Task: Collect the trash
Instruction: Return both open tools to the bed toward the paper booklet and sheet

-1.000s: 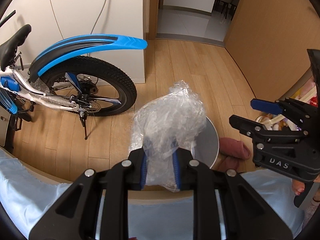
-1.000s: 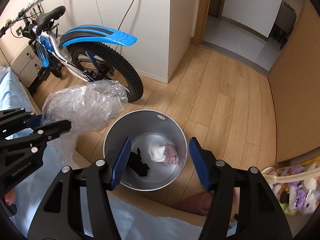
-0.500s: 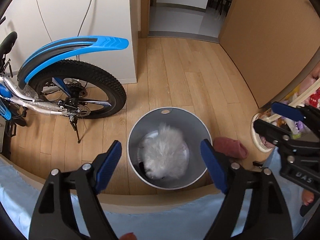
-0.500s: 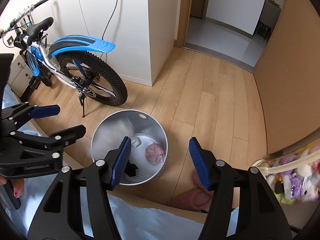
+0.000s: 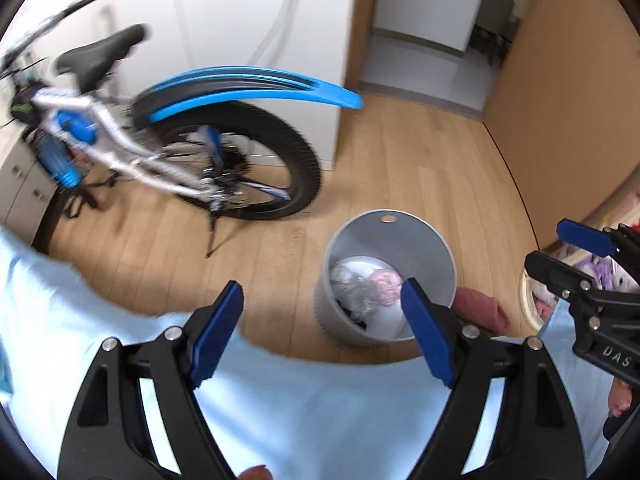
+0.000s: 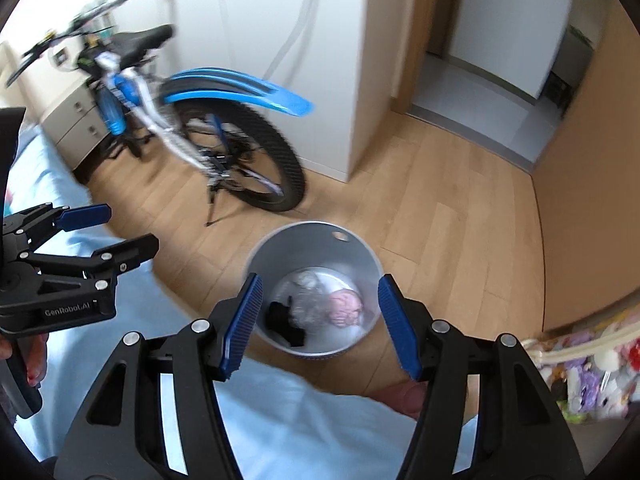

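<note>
- Both of your grippers hang over the near edge of the pale blue bed sheet (image 5: 320,408), pointing down toward the wooden plank floor (image 6: 452,216).
- Your left gripper (image 5: 320,332) has its blue-padded jaws spread wide, with nothing between them; through the gap you see only sheet and floor.
- Your right gripper (image 6: 320,320) also stands with its jaws apart and empty, the ribbed blue pads (image 6: 243,324) framing the bin below.
- Your round grey metal trash bin (image 5: 390,276) stands on the floor just beyond the bed's edge, to the right of your left gripper's line and straight ahead of your right one.
- Inside the bin lie the crumpled clear plastic wrap (image 6: 306,300), a pink wad (image 6: 346,306) to its right and a black scrap (image 6: 286,322) at the near left.
- Just right of the bin on the floor you have a dusty-red slipper (image 5: 480,308).
- Far left, a blue-and-white bicycle (image 5: 180,152) with a blue mudguard leans by the white cabinet (image 6: 296,40); it is blurred in both views.
- At the right edge, a basket of plush toys (image 6: 592,364) sits against the wooden wall.
- Your right gripper shows at the right of the left view, and your left gripper at the left of the right view, well apart from each other.
</note>
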`<state>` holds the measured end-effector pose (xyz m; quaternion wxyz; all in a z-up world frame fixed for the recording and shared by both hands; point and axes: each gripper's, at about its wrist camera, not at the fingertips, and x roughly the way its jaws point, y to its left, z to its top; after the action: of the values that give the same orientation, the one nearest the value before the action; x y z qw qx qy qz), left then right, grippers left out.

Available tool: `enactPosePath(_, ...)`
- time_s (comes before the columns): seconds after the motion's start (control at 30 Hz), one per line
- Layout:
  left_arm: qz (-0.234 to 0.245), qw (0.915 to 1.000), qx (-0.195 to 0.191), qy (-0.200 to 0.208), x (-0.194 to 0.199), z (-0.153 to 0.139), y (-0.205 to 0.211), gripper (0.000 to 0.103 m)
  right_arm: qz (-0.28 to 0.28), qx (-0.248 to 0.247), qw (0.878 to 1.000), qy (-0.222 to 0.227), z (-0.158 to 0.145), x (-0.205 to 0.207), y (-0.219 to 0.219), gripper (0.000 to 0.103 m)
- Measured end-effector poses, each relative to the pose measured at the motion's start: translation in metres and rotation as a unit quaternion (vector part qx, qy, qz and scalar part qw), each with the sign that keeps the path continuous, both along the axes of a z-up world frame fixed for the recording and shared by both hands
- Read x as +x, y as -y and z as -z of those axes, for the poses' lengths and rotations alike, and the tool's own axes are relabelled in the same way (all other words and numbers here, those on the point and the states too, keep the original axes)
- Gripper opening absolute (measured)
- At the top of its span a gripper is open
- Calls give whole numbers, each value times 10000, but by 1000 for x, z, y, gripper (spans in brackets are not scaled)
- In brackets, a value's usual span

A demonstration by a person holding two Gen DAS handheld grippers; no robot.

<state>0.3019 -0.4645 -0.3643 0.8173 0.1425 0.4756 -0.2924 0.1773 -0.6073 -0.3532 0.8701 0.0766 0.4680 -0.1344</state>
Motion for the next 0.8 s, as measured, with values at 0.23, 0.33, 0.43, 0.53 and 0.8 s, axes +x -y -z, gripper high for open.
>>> enactPosePath(0.23, -740, 9961, 152, 446, -25, -41, -95, 81, -851, -60, 9961, 231, -45, 8, -80, 60)
enactPosePath(0.33, -1106, 9918, 211, 599, -35, -58, -145, 81, -1215, -90, 9919, 363, -65, 13, -120, 60)
enactPosePath(0.43, -1534, 9848, 232, 786, -47, -78, -201, 81, -1602, -128, 9857, 513, -88, 17, -164, 60)
enactPosePath(0.53, -1952, 9757, 227, 971, -60, -97, -259, 81, -1975, -197, 9780, 642, -109, 21, -213, 60)
enactPosePath(0.8, -2796, 9511, 349, 1268, -82, -118, -393, 81, -2649, -145, 9612, 757, -140, 32, -337, 60)
